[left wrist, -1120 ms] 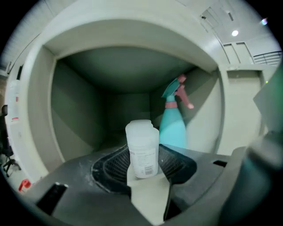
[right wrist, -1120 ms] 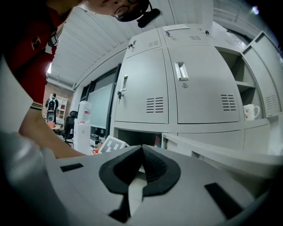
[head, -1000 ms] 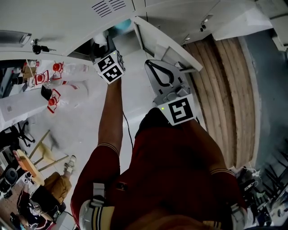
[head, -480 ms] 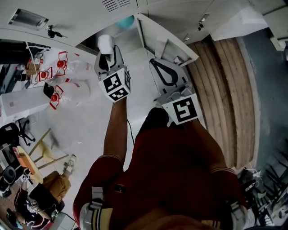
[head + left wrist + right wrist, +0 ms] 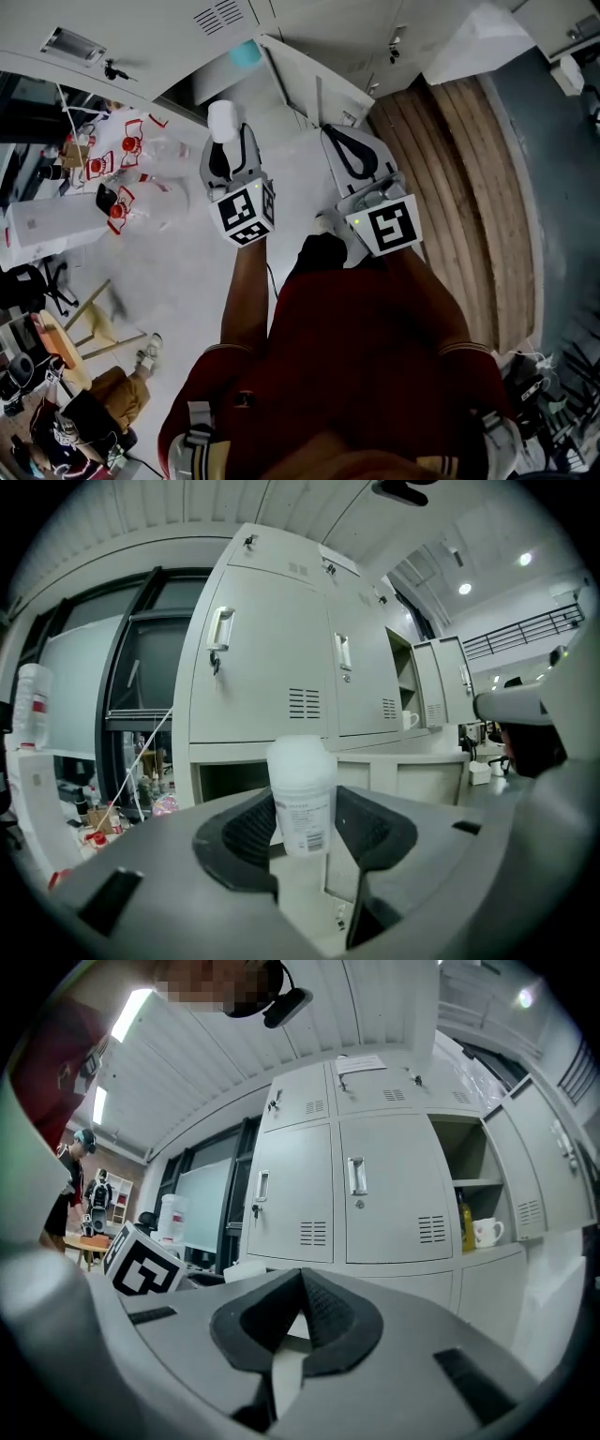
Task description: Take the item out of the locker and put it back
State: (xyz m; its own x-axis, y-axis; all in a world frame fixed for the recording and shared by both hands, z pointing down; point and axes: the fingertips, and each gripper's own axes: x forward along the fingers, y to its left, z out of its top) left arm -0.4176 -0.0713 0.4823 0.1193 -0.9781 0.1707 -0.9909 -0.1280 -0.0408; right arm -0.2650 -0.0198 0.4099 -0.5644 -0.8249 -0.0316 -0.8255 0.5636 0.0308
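**White bottle held clear of the lockers in the left gripper**

A small white plastic bottle (image 5: 302, 794) with a printed label is clamped upright between the dark ribbed pads (image 5: 246, 829) of the left gripper (image 5: 302, 822). The jaws are held well apart by the width of the bottle, and the rounded cap stands above them. In the head view, the bottle is seen outside the locker, carried in the air in front of the open compartment (image 5: 225, 80) and apart from it. A teal object (image 5: 246, 53) is seen inside that compartment, and its door (image 5: 309, 89) is swung open to the right.

The right gripper (image 5: 300, 1283) is closed with nothing in it: its two pads are pressed together at the tips. It is held beside the left gripper, near the open door.

A bank of grey metal lockers (image 5: 281, 658) is seen ahead. In the right gripper view, a white mug (image 5: 486, 1232) and a yellow bottle (image 5: 465, 1211) stand on a shelf of another open locker.
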